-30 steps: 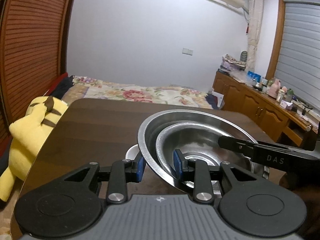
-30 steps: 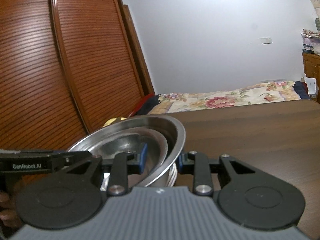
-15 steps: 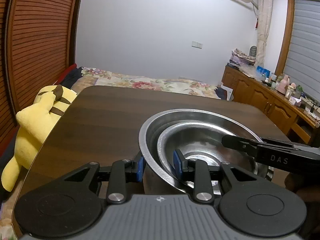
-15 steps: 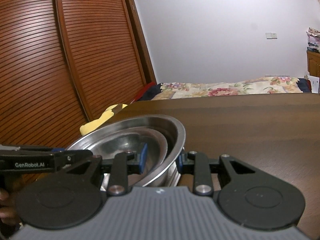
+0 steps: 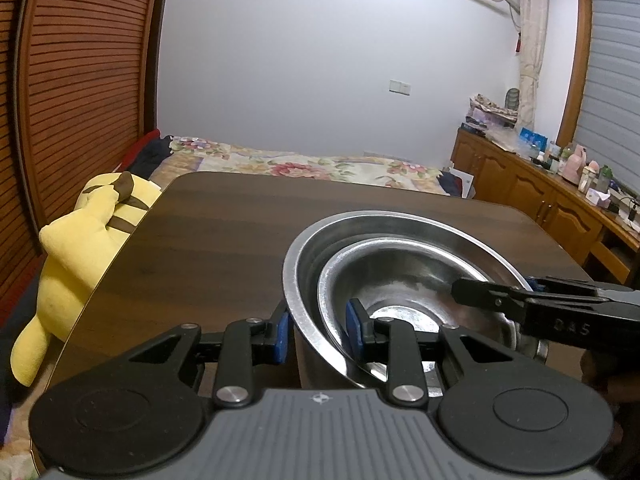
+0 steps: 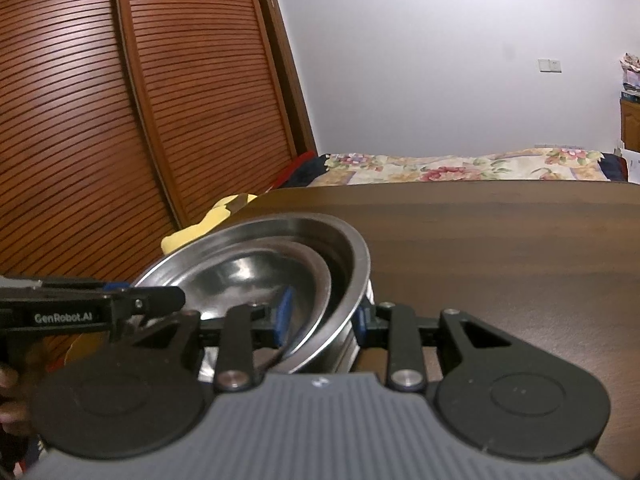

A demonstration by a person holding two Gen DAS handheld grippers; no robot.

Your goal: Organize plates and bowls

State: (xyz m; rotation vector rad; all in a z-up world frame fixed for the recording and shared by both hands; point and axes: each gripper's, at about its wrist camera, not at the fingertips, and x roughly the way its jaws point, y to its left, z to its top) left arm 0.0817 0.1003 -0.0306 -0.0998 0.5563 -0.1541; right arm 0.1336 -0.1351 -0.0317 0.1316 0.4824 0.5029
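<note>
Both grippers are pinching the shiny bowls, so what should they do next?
Probably lower them gently onto the table. The left gripper and right gripper each clamp the big bowl's rim, the smaller bowl already nested inside, with bare tabletop around.

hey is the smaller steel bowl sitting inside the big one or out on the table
Inside. The smaller bowl is nested in the big bowl, whose rim rings it in both wrist views.

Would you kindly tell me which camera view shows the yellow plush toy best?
The left wrist view: the yellow plush toy lies nearly whole beside the table. The right wrist view shows only a yellow sliver behind the bowls.
</note>
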